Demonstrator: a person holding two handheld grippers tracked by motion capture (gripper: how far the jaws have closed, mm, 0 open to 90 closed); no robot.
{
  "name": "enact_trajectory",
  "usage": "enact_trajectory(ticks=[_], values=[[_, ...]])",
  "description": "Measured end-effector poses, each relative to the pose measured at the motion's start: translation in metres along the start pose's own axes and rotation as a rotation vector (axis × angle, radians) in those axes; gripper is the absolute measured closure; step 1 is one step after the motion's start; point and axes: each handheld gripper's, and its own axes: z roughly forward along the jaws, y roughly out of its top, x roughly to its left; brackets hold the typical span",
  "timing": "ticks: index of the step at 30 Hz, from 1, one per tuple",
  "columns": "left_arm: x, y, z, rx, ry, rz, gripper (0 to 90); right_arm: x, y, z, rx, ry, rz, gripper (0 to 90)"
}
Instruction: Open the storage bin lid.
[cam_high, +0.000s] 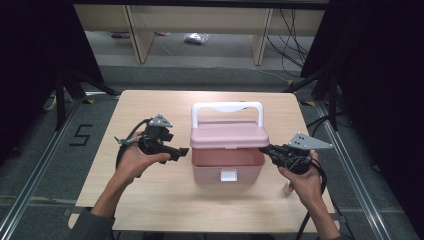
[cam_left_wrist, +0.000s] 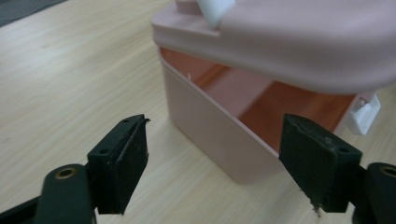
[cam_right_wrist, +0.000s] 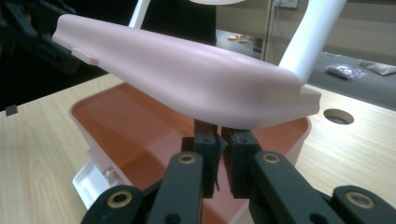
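A pink box (cam_high: 227, 167) with a white latch (cam_high: 228, 175) stands in the middle of the table. Its pink lid (cam_high: 229, 135) hangs partly raised over the open body, and the white handle (cam_high: 227, 106) stands upright. My right gripper (cam_high: 263, 149) is at the lid's right edge. In the right gripper view it (cam_right_wrist: 218, 135) is shut, its tips tucked under the lid's rim (cam_right_wrist: 243, 119). My left gripper (cam_high: 182, 151) is open just left of the box. In the left gripper view its jaws (cam_left_wrist: 217, 128) stand wide apart in front of the box's wall (cam_left_wrist: 205, 116), not touching it.
The wooden table (cam_high: 150, 195) has bare room in front and to the left of the box. A small white object (cam_high: 287, 188) lies by the right hand. A round hole (cam_right_wrist: 338, 115) is in the tabletop. Shelf legs and a plastic bag (cam_high: 196, 38) are on the floor beyond.
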Motion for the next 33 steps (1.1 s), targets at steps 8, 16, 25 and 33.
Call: enact_trajectory(ticks=[8, 16, 25, 33], values=[[-0.014, -0.010, 0.030, 0.001, 0.009, -0.006, 25.6, 0.000, 0.006, -0.001, 0.003, -0.014, -0.028, 85.2], [-0.023, -0.016, 0.048, 0.013, -0.015, -0.020, 36.2, 0.000, 0.009, 0.001, 0.012, -0.014, -0.016, 85.2], [-0.029, -0.017, 0.047, 0.012, 0.016, 0.032, 45.0, -0.007, 0.017, 0.005, 0.006, -0.012, -0.023, 86.0], [-0.037, -0.021, 0.042, 0.014, 0.032, 0.050, 46.8, -0.017, 0.024, 0.008, -0.005, -0.017, -0.013, 87.1]])
